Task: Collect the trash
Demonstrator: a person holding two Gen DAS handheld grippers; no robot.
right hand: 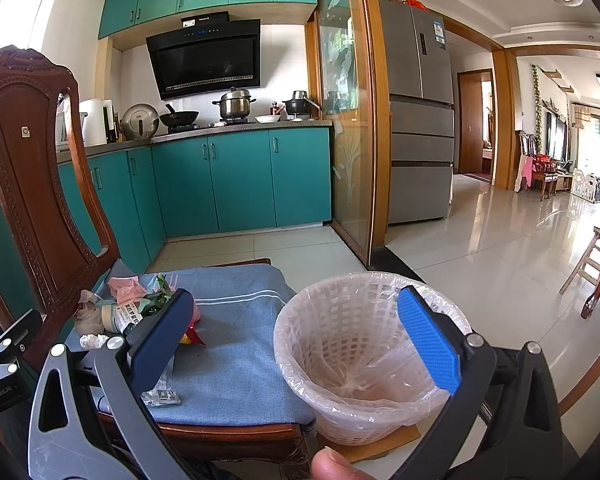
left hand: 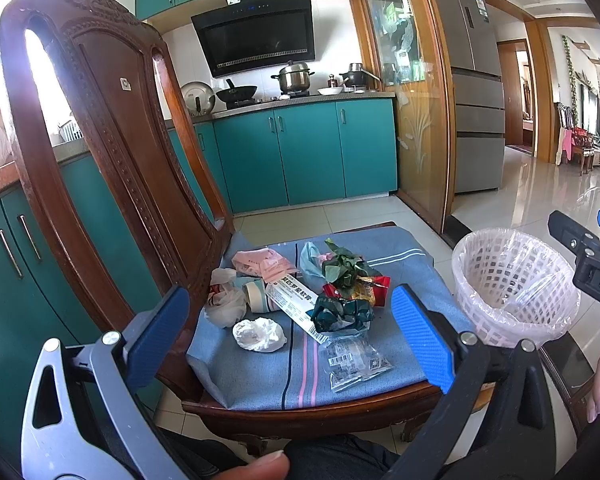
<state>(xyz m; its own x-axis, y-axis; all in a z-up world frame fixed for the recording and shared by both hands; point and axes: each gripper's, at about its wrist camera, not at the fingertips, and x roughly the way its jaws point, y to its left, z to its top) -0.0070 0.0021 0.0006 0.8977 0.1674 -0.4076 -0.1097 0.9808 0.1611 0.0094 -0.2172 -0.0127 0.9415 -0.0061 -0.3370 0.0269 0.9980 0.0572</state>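
We see a wooden chair point(left hand: 112, 152); trash point(left hand: 300, 296) lies heaped on its blue cushion point(left hand: 260, 376). The lined basket point(right hand: 364, 344) stands just beside the chair. Both the left gripper point(left hand: 290, 334) and right gripper point(right hand: 300, 340) gape wide, holding nothing.

Bright daylight, both views. Window point(left hand: 4, 52) at upper left blown out to white, detail lost behind chair back point(left hand: 100, 128). Second strong source far right: living room washed out, glossy floor tiles point(right hand: 500, 248) carry broad glare streaks. Range hood point(left hand: 256, 36) glass shows faint reflections. Shadows soft. Strong fisheye bending: cabinet and door lines curve, dark vignette in corners. Centre sharp; thumb point(right hand: 332, 464) at bottom edge blurred.
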